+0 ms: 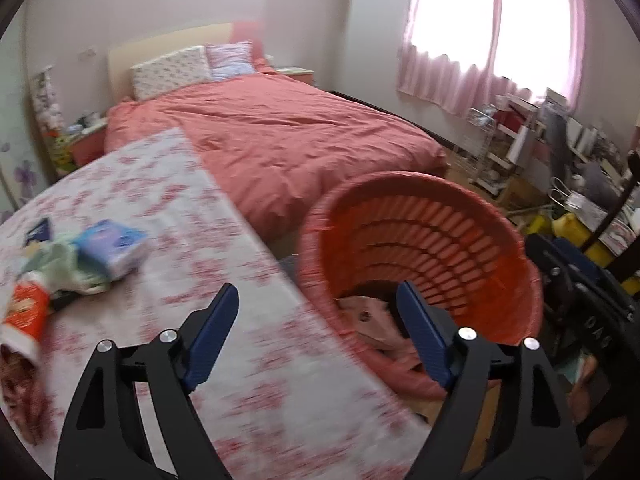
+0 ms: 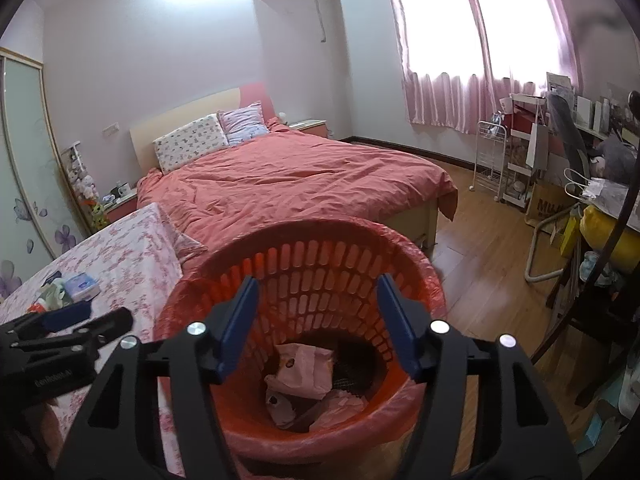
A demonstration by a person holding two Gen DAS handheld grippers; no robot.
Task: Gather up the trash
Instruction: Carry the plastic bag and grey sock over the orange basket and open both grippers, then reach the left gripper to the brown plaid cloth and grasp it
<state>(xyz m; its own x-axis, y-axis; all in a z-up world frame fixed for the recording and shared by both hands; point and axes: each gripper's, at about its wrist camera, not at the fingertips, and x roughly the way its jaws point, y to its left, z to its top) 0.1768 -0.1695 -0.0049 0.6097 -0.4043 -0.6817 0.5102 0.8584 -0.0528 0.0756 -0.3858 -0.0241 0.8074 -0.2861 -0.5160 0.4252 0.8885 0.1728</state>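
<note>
An orange slatted trash basket (image 1: 460, 240) lined with a red bag stands on the floor beside the table; pink paper trash (image 2: 306, 368) lies in its bottom. My right gripper (image 2: 316, 320) is open and empty, right above the basket's (image 2: 304, 248) mouth. My left gripper (image 1: 316, 332) is open and empty above the table's right edge, next to the basket; it also shows in the right wrist view (image 2: 80, 316). Trash lies at the table's left: a blue-white tissue pack (image 1: 114, 246), a greenish plastic bag (image 1: 60, 264), an orange wrapper (image 1: 28, 312).
The table (image 1: 224, 320) has a pink floral cloth. A bed (image 2: 304, 176) with a red cover stands behind it. Shelves and a cluttered desk (image 2: 592, 184) line the right wall under the window. Wooden floor (image 2: 480, 280) shows to the basket's right.
</note>
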